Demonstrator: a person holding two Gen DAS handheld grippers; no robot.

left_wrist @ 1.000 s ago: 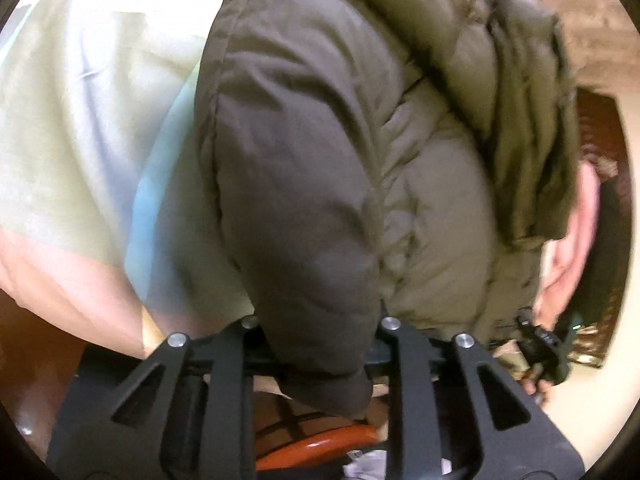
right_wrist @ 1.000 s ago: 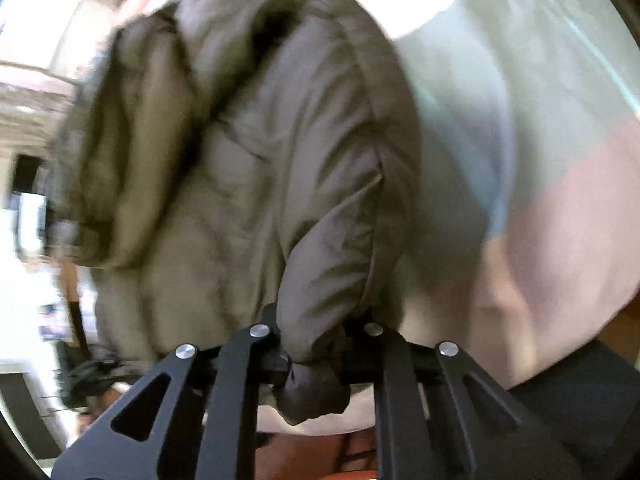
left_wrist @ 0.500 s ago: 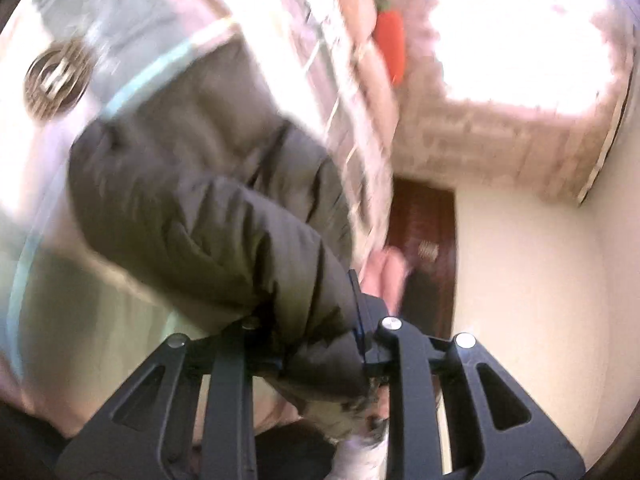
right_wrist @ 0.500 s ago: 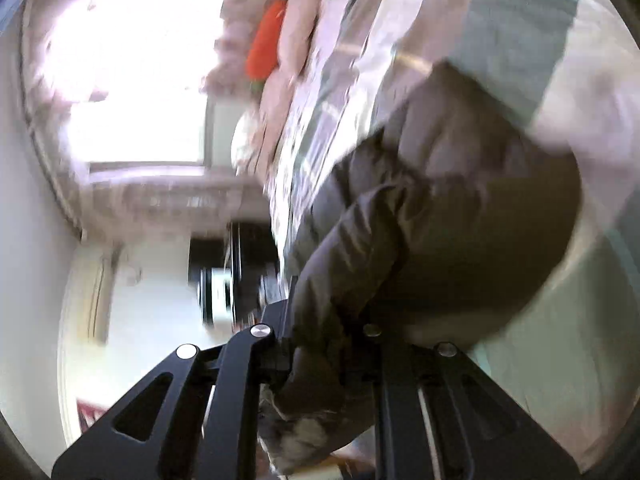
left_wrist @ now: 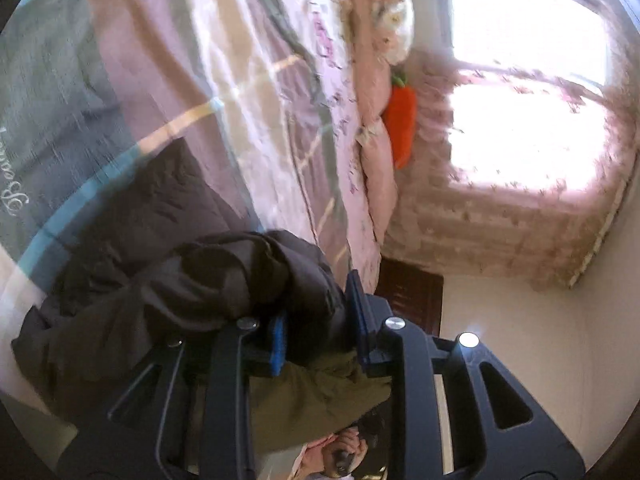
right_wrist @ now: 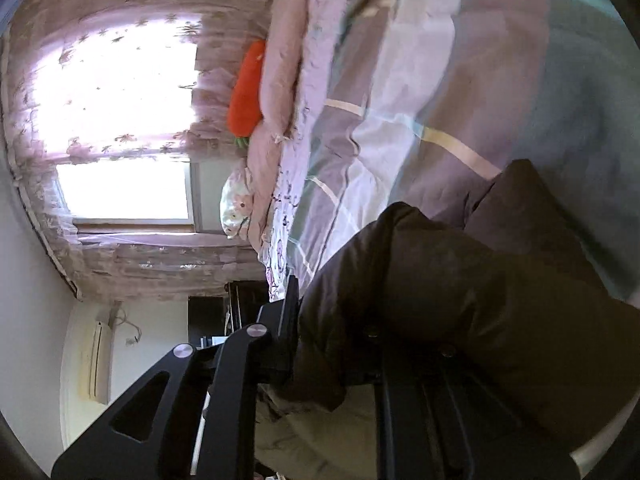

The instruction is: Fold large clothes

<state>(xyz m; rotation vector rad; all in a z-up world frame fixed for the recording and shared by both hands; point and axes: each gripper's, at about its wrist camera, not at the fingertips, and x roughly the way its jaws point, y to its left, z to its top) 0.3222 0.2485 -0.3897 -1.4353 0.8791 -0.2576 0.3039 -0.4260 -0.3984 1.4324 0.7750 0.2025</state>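
Gripping bunched folds of the dark puffer jacket (left_wrist: 168,280), both the left claw (left_wrist: 320,332) and right claw (right_wrist: 336,344) lay it on the bed (left_wrist: 248,92), where flattening likely comes next.

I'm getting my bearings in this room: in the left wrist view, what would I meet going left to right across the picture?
Dark puffer jacket lying on the striped bedspread → left gripper clamped on the jacket's edge → orange carrot plush beside the pink pillows → bright window with its floral curtain.
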